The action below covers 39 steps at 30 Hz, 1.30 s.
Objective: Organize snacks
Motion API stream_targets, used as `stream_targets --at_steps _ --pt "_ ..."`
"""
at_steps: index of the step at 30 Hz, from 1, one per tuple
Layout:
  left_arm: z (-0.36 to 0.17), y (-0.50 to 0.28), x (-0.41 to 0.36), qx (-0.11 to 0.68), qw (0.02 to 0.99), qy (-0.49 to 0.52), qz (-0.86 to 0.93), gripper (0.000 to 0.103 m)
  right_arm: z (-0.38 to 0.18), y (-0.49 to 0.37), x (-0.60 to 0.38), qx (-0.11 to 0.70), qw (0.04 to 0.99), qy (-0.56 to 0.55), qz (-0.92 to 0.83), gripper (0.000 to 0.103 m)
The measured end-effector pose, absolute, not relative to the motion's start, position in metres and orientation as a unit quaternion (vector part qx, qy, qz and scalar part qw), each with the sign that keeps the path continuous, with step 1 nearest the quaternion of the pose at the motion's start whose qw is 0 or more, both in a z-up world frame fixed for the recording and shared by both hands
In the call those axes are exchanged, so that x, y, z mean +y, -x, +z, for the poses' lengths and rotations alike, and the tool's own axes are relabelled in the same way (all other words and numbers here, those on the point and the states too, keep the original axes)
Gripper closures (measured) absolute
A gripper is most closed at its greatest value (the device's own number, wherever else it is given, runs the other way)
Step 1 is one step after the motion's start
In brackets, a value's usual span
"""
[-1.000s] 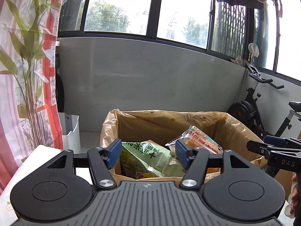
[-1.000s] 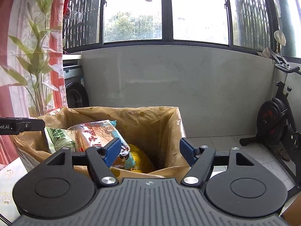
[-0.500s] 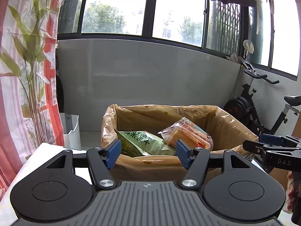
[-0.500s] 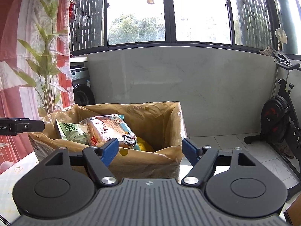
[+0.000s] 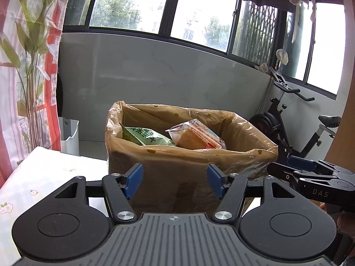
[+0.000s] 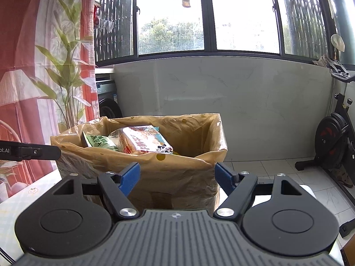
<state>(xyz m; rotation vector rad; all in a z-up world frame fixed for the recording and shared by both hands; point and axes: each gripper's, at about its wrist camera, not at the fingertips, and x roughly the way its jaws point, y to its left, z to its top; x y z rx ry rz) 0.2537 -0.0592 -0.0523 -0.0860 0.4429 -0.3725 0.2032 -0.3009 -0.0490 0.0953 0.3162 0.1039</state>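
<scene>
Now both grippers face a cardboard box [image 5: 173, 184] lined with a tan plastic bag [image 5: 248, 137], which stands on a table covered with a pale flowered cloth [image 5: 44, 177]. Inside the box, leaning up above the rim, a green snack packet [image 5: 144, 135] with white lettering lies toward the left, and a clear-wrapped packet of sliced bread [image 5: 195, 136] rests beside it, touching or overlapping it toward the right. From the right wrist view the same green packet [image 6: 98, 143] and the bread packet [image 6: 146, 140], which carries a small panda figure on its label, sit in the left half of the lined box [image 6: 177, 177]; a sliver of something yellow shows just right of the bread, too hidden to name.

The left gripper [image 5: 174, 182] has its blue pads moderately apart, with nothing between them; only the box front shows through the gap. The right gripper [image 6: 177, 177] stands wider, its jaws have just been opening, and nothing is between them either; neither tool touches the box, as far as the views show. The right gripper's black finger and blue pad reach in from the right edge of the left wrist view, beside the bag's folded rim.

Behind the box runs a grey tiled low wall beneath dark-framed windows. A curtain [image 5: 28, 66] printed with bamboo hangs at the left, a white bin [image 5: 70, 136] stands on the floor beside it, and an exercise bike [image 5: 288, 122] stands at the right.
</scene>
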Motion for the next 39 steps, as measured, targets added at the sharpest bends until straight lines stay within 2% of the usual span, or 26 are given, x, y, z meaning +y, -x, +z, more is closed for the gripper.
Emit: stream_targets --at_steps 4,7,11,14,19,21,25,32,35,38,39 --pt "-0.068 -0.244 -0.059 0.227 0.953 0.047 -0.193 0.037 -0.059 -0.184 -0.297 0.139 0.988 -0.03 0.061 0.006" --pt "-0.086 -0.241 -0.063 0.246 0.948 0.046 -0.196 0.037 -0.073 -0.178 -0.296 0.147 0.987 -0.021 0.067 0.003" --pt "-0.109 -0.243 -0.069 0.273 0.939 0.048 -0.206 0.038 -0.099 -0.177 -0.301 0.173 0.979 -0.034 0.101 0.004" --pt "-0.128 -0.248 -0.075 0.297 0.928 0.058 -0.216 0.046 -0.119 -0.179 -0.291 0.198 0.973 0.0 0.116 0.011" --pt "-0.159 -0.26 -0.088 0.338 0.909 0.071 -0.232 0.053 -0.164 -0.191 -0.272 0.263 0.95 0.069 0.156 0.032" --pt "-0.173 -0.264 -0.093 0.353 0.903 0.073 -0.234 0.057 -0.179 -0.2 -0.271 0.291 0.939 0.073 0.167 0.037" --pt "-0.188 -0.271 -0.097 0.368 0.897 0.076 -0.234 0.059 -0.199 -0.211 -0.273 0.323 0.928 0.059 0.176 0.039" --pt "-0.202 -0.275 -0.098 0.376 0.894 0.084 -0.23 0.064 -0.2 -0.223 -0.267 0.338 0.919 0.03 0.201 0.041" --pt "-0.205 -0.276 -0.098 0.377 0.893 0.085 -0.23 0.066 -0.198 -0.22 -0.268 0.33 0.924 0.016 0.194 0.045" --pt "-0.21 -0.278 -0.103 0.379 0.891 0.085 -0.234 0.066 -0.197 -0.219 -0.279 0.32 0.931 -0.025 0.173 0.052" --pt "-0.211 -0.278 -0.105 0.38 0.89 0.084 -0.236 0.066 -0.199 -0.22 -0.283 0.319 0.933 -0.043 0.163 0.057"
